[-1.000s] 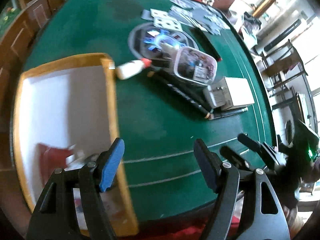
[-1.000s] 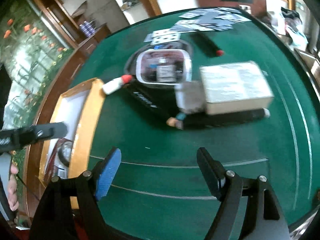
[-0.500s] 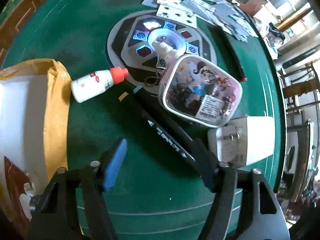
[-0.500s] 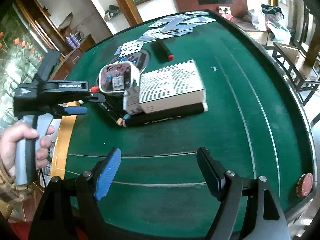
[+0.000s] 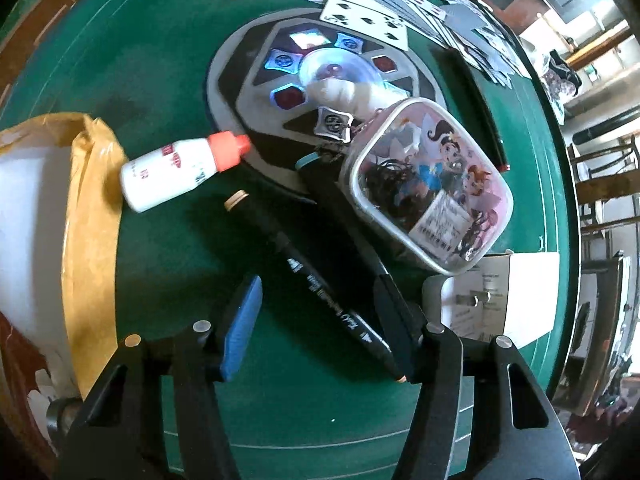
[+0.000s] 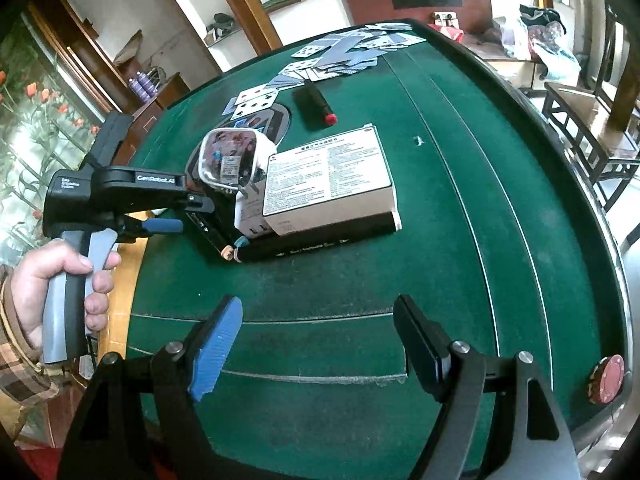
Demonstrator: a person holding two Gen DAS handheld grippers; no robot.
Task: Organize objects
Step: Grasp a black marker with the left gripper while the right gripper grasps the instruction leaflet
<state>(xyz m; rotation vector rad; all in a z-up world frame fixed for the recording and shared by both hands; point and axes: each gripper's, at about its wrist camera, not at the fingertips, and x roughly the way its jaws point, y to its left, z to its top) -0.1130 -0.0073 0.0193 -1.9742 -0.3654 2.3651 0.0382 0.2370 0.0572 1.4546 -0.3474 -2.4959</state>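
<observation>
On green felt table [image 6: 460, 220], left gripper [image 5: 320, 320] jaws spread wide, straddling black marker [image 5: 316, 288] lying diagonal, tip end near 5 o'clock; no contact visible. White bottle [image 5: 176, 168] at 10 o'clock, beside wooden tray [image 5: 92, 216]. Cartoon case [image 5: 432, 188] at 2 o'clock, leaning over second marker. White box [image 6: 328, 176] atop another marker. Right gripper [image 6: 316, 340] jaws apart, empty, above bare felt

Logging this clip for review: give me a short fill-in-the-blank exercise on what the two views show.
1. The small white bottle has a cap coloured ____.
2. The left gripper is open, with a black ____ between its fingers.
3. The open right gripper holds ____.

Missing: orange-red; marker; nothing
</observation>
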